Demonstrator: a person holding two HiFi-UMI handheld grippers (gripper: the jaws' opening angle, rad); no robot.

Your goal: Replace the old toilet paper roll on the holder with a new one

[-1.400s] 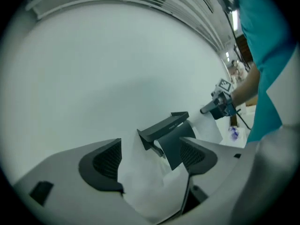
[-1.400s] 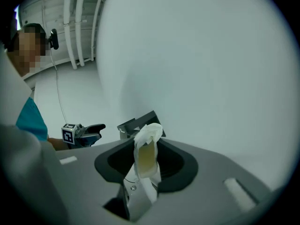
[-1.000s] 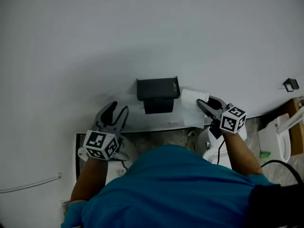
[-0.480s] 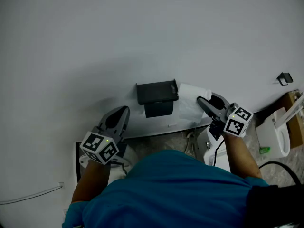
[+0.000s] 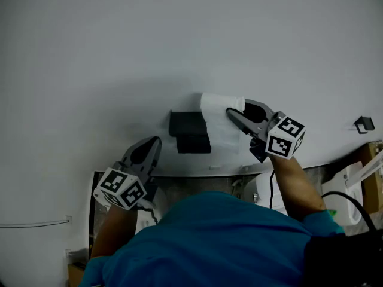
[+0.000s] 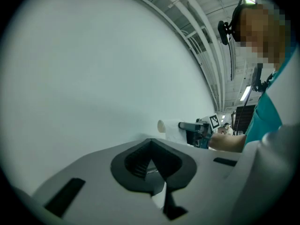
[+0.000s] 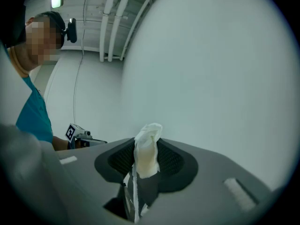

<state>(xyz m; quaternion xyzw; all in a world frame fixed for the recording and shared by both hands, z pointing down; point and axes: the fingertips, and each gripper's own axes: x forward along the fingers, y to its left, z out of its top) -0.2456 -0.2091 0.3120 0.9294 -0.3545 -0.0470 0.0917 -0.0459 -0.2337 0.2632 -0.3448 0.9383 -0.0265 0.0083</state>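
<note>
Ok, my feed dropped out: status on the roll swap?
Left gripper shut, empty. Right gripper shut on toilet paper roll, held up by the wall, right of the black holder, not on it. Nothing seen blocking.

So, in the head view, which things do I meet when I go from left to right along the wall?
left hand-held gripper → black holder → paper roll → right hand-held gripper, shut on that roll → small black hook
</note>
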